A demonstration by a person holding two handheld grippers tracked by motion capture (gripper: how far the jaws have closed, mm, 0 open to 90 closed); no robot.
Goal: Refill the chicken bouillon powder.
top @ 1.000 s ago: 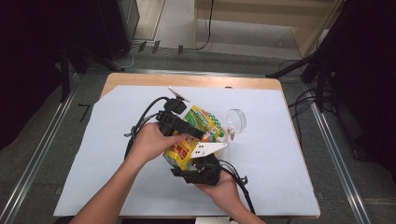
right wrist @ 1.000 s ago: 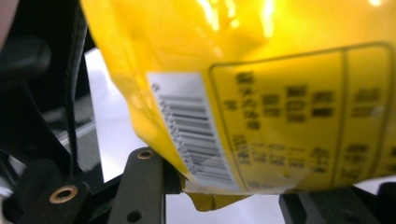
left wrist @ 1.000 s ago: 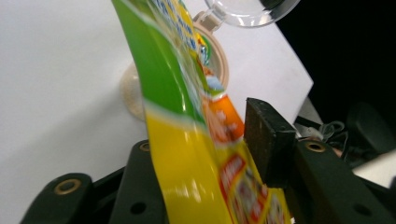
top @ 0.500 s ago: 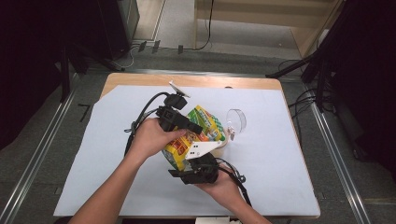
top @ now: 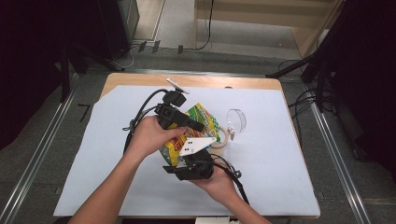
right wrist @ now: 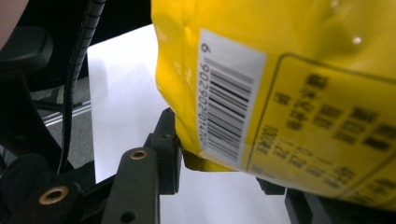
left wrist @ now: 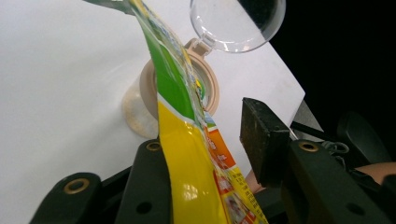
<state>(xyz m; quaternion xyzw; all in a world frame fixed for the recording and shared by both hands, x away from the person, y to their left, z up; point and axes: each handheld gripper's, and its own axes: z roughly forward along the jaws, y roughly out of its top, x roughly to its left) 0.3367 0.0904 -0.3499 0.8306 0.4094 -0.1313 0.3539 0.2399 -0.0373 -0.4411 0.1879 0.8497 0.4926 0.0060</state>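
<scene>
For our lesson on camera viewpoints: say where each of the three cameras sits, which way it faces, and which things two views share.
High view: above the table, looking forward and down; both forearms, left tool, right tool.
Left gripper view: on the left tool, looking along its jaws past the snack bag to the open jar.
Right gripper view: on the right tool, under the bag's barcode.
Shared: bag in all three; jar in the first two.

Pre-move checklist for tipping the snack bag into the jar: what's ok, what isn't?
1. Jar lid flipped open: ok.
2. Jar upright on the white sheet: ok.
3. Right tongs gripping the snack bag at its bottom corner: cannot tell, far jaw hidden behind the bag.
4. Left tongs clamped on the bag: not ok, one pad stands clear of it.
5. Bag mouth over the jar opening: cannot tell.
6. Bag already opened: cannot tell.
</scene>
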